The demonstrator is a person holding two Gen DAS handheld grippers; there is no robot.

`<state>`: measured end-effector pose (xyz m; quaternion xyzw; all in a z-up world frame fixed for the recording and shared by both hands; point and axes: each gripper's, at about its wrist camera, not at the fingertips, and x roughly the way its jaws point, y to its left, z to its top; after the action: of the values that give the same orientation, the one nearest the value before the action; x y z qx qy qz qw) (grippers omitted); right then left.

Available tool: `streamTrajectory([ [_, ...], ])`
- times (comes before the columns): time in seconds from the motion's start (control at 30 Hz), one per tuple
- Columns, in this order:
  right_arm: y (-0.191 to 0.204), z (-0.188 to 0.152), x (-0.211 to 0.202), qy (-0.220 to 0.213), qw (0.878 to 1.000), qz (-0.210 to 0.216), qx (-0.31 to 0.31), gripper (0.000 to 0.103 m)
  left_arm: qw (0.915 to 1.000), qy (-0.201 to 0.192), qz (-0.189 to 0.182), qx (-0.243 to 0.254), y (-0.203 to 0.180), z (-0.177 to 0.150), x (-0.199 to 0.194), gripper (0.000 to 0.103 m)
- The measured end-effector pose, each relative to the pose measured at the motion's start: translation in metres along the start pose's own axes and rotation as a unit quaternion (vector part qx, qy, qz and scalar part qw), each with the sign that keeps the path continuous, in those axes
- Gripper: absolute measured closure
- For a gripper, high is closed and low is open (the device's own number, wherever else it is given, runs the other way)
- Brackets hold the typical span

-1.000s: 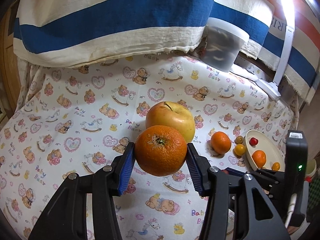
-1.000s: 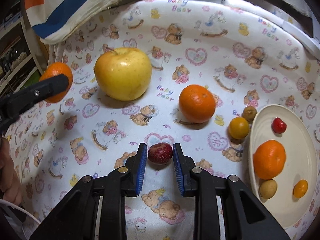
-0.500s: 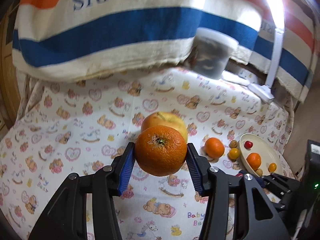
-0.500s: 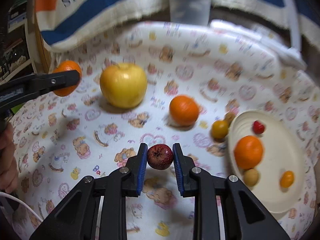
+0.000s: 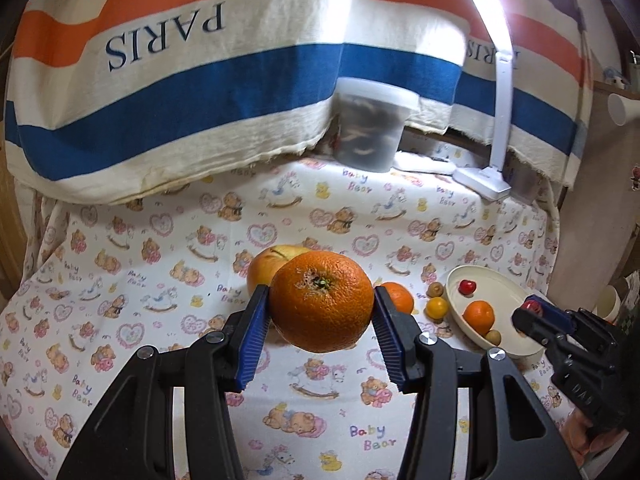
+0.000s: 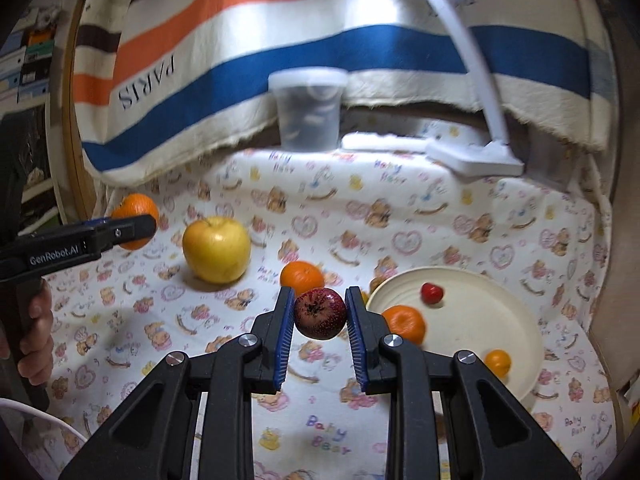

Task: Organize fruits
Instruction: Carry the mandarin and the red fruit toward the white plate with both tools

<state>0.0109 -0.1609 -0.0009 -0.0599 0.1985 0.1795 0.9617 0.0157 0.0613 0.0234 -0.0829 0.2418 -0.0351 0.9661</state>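
Left gripper clamping one large orange, right gripper clamping one dark red fruit, both lifted higher off the surface than before, one yellow apple mid-left, one cream plate lower right holding four small fruits.

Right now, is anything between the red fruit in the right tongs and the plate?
Nothing visible. The red fruit hangs clear above the cloth, and the plate lies just beyond, its near rim unobstructed.

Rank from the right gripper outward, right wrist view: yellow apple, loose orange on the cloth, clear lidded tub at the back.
From the right gripper:
1. Loose orange, on the cloth just beyond the fingertips, slightly left.
2. Yellow apple, farther back and to the left.
3. Clear lidded tub, at the back edge under the striped towel.
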Motion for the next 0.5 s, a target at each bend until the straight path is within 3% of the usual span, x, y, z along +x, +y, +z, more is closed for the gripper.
streamTrajectory([
  [0.2, -0.021, -0.004, -0.013, -0.02, 1.0, -0.01, 0.021, 0.076, 0.9994, -0.029, 0.017, 0.0, -0.002, 0.0, -0.011, 0.054],
  [0.5, -0.052, 0.001, -0.029, -0.043, 0.998, -0.041, 0.012, 0.076, 0.9994, -0.026, 0.017, 0.014, -0.01, -0.005, -0.006, 0.054],
])
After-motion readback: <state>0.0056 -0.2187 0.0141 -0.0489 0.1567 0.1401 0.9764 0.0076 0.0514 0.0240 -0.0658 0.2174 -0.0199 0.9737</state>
